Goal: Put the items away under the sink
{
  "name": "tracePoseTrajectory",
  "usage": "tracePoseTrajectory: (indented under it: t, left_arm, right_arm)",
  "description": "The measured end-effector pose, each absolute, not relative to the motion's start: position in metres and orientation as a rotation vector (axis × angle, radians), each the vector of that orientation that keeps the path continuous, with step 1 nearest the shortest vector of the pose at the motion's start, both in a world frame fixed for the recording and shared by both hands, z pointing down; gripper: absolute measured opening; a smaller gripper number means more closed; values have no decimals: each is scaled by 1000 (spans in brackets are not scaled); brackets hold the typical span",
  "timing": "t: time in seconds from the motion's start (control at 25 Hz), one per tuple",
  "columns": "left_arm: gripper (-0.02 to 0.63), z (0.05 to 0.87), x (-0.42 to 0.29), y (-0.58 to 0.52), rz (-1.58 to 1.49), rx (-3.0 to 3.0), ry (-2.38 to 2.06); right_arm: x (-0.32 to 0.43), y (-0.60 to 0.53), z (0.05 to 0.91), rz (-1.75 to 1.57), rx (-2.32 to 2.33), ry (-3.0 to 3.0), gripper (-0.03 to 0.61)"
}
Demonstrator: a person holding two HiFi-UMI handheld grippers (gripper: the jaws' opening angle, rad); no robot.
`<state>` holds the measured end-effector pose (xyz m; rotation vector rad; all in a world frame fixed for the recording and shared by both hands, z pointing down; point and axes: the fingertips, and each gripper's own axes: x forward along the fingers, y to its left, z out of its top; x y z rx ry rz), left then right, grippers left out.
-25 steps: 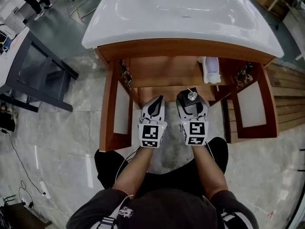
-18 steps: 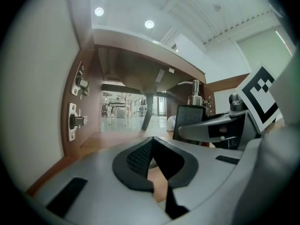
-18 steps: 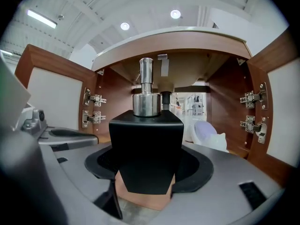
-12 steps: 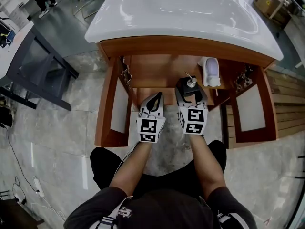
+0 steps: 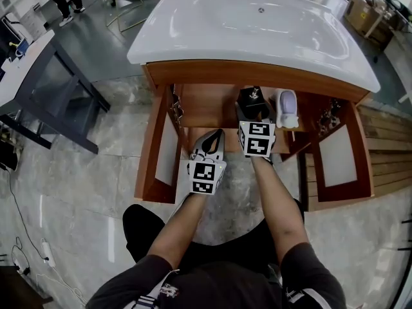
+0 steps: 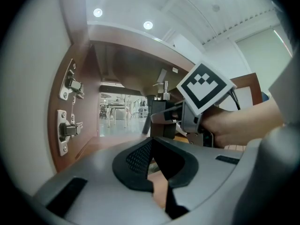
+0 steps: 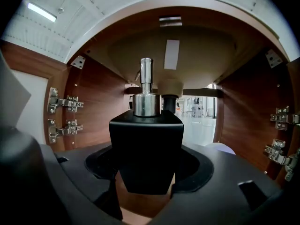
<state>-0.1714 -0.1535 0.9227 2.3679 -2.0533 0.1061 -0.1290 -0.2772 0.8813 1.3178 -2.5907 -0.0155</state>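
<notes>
**Soap bottle inside the cupboard, not yet set down**

Doors of the cupboard [image 5: 156,153] under the sink [image 5: 257,28] stood wide open. At the left, the left gripper [image 5: 214,137] sat level in front of the opening. Its jaws were together, with nothing between them.

To its right, the right gripper [image 5: 253,112] reached in under the basin. Its jaws were clamped on the sides of a black soap bottle [image 5: 248,100], which was upright with its chrome pump on top. In the right gripper view, wood showed below the bottle's base, so the bottle seemed to hang clear of the cupboard floor rather than rest on it.

Further right, a white bottle [image 5: 288,107] stood inside the cupboard near its right wall. It was just beside the black one but apart from it.

By this reading, the white bottle was already put away and the black one was nearly in place. What remained for it was to be lowered onto the wood and released. No view showed whether more items waited outside.
</notes>
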Motion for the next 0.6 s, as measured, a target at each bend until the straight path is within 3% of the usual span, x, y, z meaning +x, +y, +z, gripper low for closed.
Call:
tracePoseTrajectory:
  t: [0.6]
  left_arm:
    - [6, 919, -193, -163, 87, 2313, -2086]
  right_arm:
    - [-135, -300, 898, 105, 1340, -2560, 325]
